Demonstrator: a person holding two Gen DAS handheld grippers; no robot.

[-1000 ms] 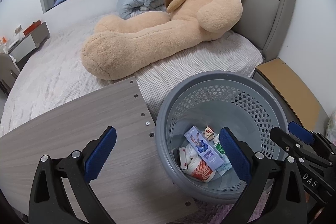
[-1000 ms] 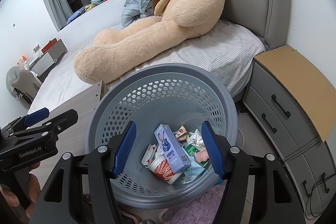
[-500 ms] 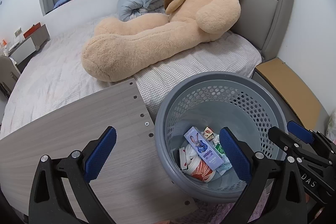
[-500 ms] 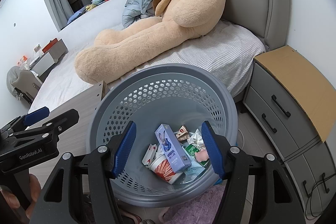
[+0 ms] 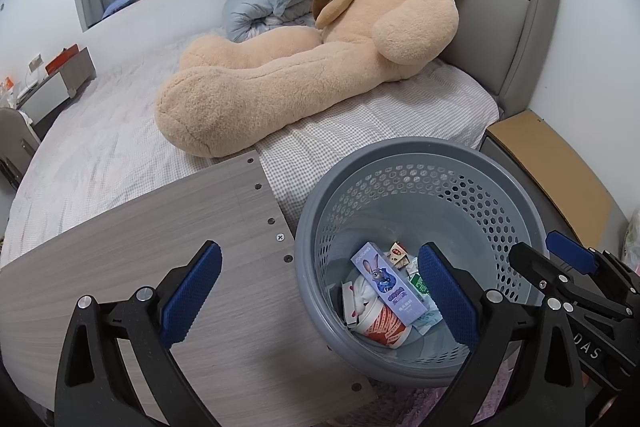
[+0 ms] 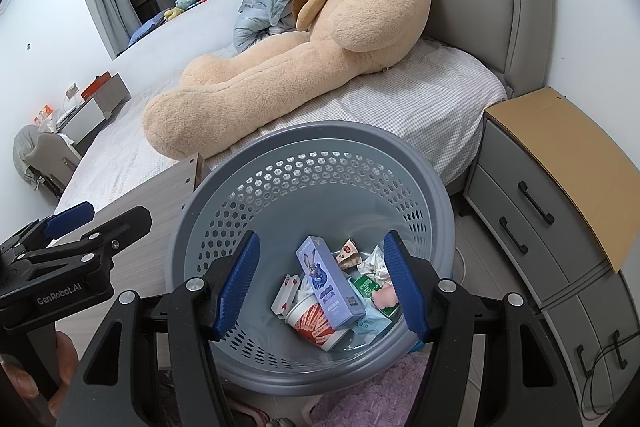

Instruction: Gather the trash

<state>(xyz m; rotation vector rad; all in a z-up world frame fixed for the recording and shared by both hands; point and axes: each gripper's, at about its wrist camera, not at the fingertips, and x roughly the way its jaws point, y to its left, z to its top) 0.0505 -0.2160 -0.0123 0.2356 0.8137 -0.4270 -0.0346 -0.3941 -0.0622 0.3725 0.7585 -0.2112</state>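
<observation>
Left wrist view: the left hand-held gripper (image 5: 320, 291) is spread wide and empty, straddling the edge of the wooden surface (image 5: 160, 247) and the grey bin (image 5: 400, 155), which holds the trash (image 5: 386, 291).

Right wrist view: the right hand-held gripper (image 6: 322, 285), open and empty, hangs over the bin (image 6: 312, 135). Only here appear a pink scrap (image 6: 385, 297) and the nightstand drawers (image 6: 532, 211).

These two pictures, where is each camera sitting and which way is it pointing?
Left wrist view: sits on the left claw, looks forward and down over the wooden board toward the bin; the right claw shows at its right edge.
Right wrist view: sits on the right claw, looks down into the bin; the left claw and a bit of hand show.
Shared: bin, trash, teddy bear, bed.
</observation>
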